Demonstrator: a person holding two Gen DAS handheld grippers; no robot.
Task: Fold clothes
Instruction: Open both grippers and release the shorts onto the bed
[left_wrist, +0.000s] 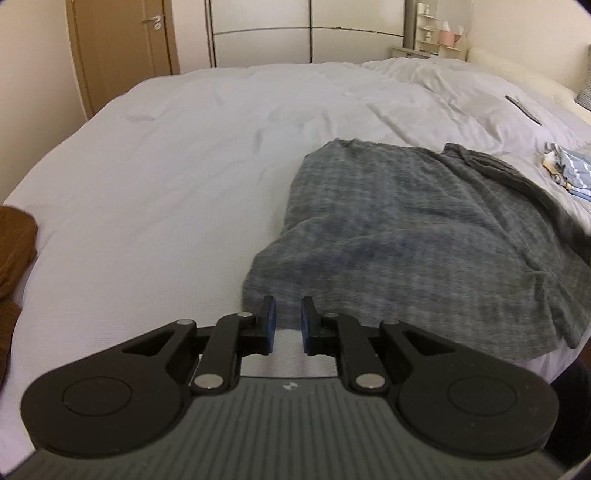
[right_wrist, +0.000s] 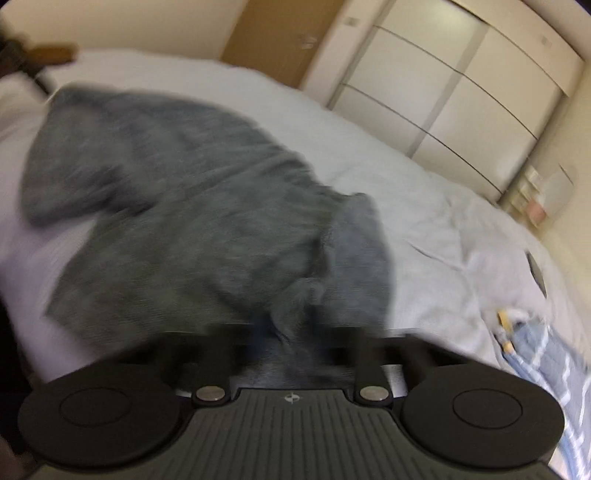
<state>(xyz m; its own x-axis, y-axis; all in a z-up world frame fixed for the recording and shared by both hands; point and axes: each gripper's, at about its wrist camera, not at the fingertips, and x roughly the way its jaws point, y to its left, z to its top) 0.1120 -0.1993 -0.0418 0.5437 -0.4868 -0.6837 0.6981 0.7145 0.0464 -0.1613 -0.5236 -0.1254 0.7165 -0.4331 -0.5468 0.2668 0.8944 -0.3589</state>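
A rumpled grey knit garment (left_wrist: 424, 229) is spread on the white bed (left_wrist: 166, 166), its near hem pinched by the right gripper (right_wrist: 291, 332); the left gripper (left_wrist: 287, 325) is held slightly parted, empty, beside the hem's left corner.

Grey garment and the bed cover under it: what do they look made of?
Grey garment: soft knit, likely cotton jersey or light sweater fabric. Matte, heathered, drapes in loose folds, bunches at the right gripper. Bed cover: thin woven cloth, probably cotton. Pale, matte, fine shallow creases, no sheen. The exact fibre of either can't be told from the images.
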